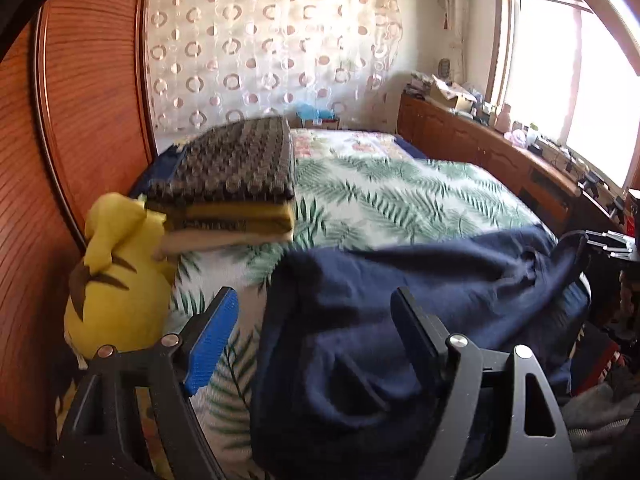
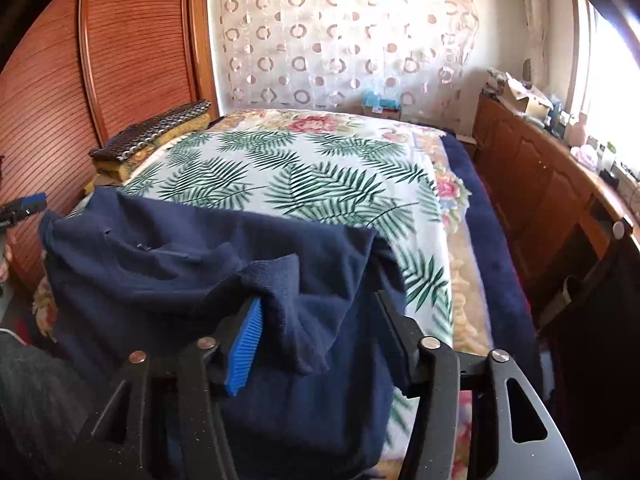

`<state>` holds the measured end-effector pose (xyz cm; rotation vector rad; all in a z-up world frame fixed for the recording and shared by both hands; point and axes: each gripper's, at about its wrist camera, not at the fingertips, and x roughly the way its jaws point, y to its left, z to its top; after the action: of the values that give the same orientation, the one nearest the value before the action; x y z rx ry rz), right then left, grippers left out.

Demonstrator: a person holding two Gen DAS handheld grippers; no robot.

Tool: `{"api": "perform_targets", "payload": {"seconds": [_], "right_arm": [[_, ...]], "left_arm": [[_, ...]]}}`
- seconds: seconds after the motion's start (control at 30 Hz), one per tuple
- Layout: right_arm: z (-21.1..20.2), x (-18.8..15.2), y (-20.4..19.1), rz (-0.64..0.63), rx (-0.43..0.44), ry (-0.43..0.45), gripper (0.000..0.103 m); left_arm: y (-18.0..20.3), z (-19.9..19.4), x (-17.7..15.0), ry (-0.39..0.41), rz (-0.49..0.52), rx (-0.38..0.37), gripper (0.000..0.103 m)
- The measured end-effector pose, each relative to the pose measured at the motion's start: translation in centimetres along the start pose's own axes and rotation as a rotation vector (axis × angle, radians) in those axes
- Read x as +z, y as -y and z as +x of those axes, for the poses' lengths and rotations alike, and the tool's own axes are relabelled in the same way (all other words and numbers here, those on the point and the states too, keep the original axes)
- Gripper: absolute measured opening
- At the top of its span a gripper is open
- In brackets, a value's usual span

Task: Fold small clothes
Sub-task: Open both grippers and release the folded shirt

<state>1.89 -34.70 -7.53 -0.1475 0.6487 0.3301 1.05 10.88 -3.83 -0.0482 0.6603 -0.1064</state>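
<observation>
- Navy garment (image 1: 400, 320), a soft fleece-like piece, lies spread over the near part of the bed (image 1: 380, 196), on a cover printed with green palm leaves.
- From the right wrist view the same garment (image 2: 160, 272) reaches from the near left edge of the bed across to the middle, with a small flap of its cloth turned up towards the camera.
- Left gripper (image 1: 316, 332) stands wide open; the garment's left edge runs between the two fingers, and the blue pad (image 1: 212, 344) hangs over bare leaf-print cover, apart from the cloth.
- Its other finger is dark and sits over the navy cloth; whether it touches the cloth cannot be told.
- Right gripper (image 2: 320, 332) is partly open, with the turned-up flap lying in the gap between its fingers.
- The flap's edge rests against the blue pad (image 2: 244, 352) on the left finger, while the right finger stands clear of the flap, so nothing is pinched.
- A stack of folded textiles (image 1: 236, 184), dark patterned on top and yellow below, sits at the far left of the bed beside the wooden wardrobe (image 1: 92, 120).
- A yellow plush toy (image 1: 116, 276) leans just below that stack, against the wardrobe.
- A low wooden cabinet (image 2: 532, 184) runs along the window side, its top crowded with small items.
</observation>
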Motion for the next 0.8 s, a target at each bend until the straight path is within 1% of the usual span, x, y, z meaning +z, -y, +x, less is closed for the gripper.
{"api": "perform_targets", "payload": {"seconds": [0.17, 0.27, 0.37, 0.47, 0.57, 0.63, 0.73, 0.8], "right_arm": [[1.3, 1.4, 0.2, -0.021, 0.001, 0.018, 0.058], [1.1, 2.0, 0.0, -0.044, 0.015, 0.022, 0.058], [0.3, 1.9, 0.2, -0.051, 0.033, 0.024, 0.058], [-0.6, 1.3, 1.1, -0.034, 0.03, 0.023, 0.058], [-0.7, 0.7, 1.8, -0.01, 0.002, 0.018, 0.059], [-0.1, 0.7, 2.2, 0.006, -0.015, 0.008, 0.062], [1.4, 1.3, 2.5, 0.021, -0.022, 0.002, 0.064], [3.0, 1.9, 2.4, 0.019, -0.023, -0.002, 0.065]], "left_arm": [[-0.4, 1.4, 2.8, 0.015, 0.028, 0.03, 0.079], [-0.6, 2.4, 3.9, 0.014, 0.036, 0.041, 0.079], [-0.8, 3.3, 4.6, 0.008, 0.042, 0.05, 0.079], [-0.9, 4.3, 4.7, -0.01, 0.039, 0.042, 0.079], [-0.8, 5.4, 4.6, -0.034, 0.037, 0.032, 0.079], [-0.8, 6.4, 4.6, -0.053, 0.033, 0.024, 0.079], [-1.1, 8.1, 4.7, -0.089, 0.027, 0.014, 0.079], [-1.1, 9.5, 4.9, -0.121, 0.041, 0.018, 0.079]]}}
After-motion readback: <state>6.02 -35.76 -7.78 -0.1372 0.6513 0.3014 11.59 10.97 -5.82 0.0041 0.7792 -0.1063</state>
